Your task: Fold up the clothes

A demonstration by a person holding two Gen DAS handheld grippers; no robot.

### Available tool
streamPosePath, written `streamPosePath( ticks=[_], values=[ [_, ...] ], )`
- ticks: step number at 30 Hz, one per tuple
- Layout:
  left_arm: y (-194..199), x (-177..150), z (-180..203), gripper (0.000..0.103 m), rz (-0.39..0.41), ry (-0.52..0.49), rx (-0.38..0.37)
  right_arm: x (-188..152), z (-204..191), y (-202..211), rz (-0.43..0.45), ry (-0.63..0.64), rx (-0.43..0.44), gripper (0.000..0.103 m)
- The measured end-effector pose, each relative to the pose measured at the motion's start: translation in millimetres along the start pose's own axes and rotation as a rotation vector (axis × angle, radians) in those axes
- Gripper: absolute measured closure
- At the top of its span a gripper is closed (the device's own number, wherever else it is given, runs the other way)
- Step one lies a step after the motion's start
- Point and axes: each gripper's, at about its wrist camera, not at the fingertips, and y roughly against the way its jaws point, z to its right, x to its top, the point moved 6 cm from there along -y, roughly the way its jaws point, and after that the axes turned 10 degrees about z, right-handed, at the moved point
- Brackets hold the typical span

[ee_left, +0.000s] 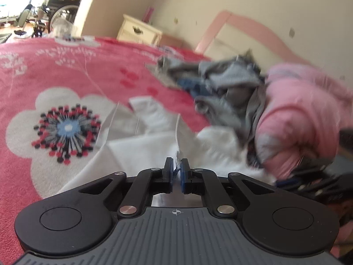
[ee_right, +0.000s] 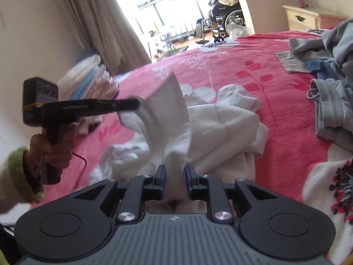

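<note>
Pink flowered bed (ee_right: 253, 50) bears white garment (ee_right: 220, 128) and grey clothes (ee_right: 331, 110).

I am in a bedroom at home. Under me is a big bed (ee_right: 275, 121) with a soft pink blanket with white flowers on it. A pink headboard (ee_left: 242, 28) stands against the wall. A little cream nightstand (ee_right: 302, 17) with drawers sits beside the bed. Long curtains (ee_right: 99, 22) hang by a bright window (ee_right: 167, 6). Clothes (ee_right: 331, 88) lie in a heap on the bed.
</note>
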Motion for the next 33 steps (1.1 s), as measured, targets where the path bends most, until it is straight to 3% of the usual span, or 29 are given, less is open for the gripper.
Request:
streamPosePath(
  ticks=[7,12,20,27,29,33],
  values=[
    [54.9,83.0,22.8,0.1,0.287,0.044,0.019,28.7,-14.5,-3.4,0.135,-0.029,0.131,0.061],
    [86.2,113.2,34.1,0.1,0.396,0.004,0.048,30.6,-26.1,-24.4,0.158,0.027,0.166,0.048],
    [136.7,136.2,34.7,0.1,0.516,-0.048,0.144,10.7,-46.4,-75.0,0.109,0.276,0.117,0.048],
    [172.2,136.9,12.4,0.1,0.577,-0.04,0.26,18.8,-65.1,-129.2,0.016,0.331,0.194,0.048],
    [175.8,130.8,0.7,0.1,0.575,-0.014,0.304,22.7,-65.2,-148.8,-0.007,0.341,0.174,0.048],
    [171.8,113.5,-32.2,0.1,0.53,0.045,0.403,52.8,-50.0,-185.3,0.034,0.332,0.07,0.048]
  ],
)
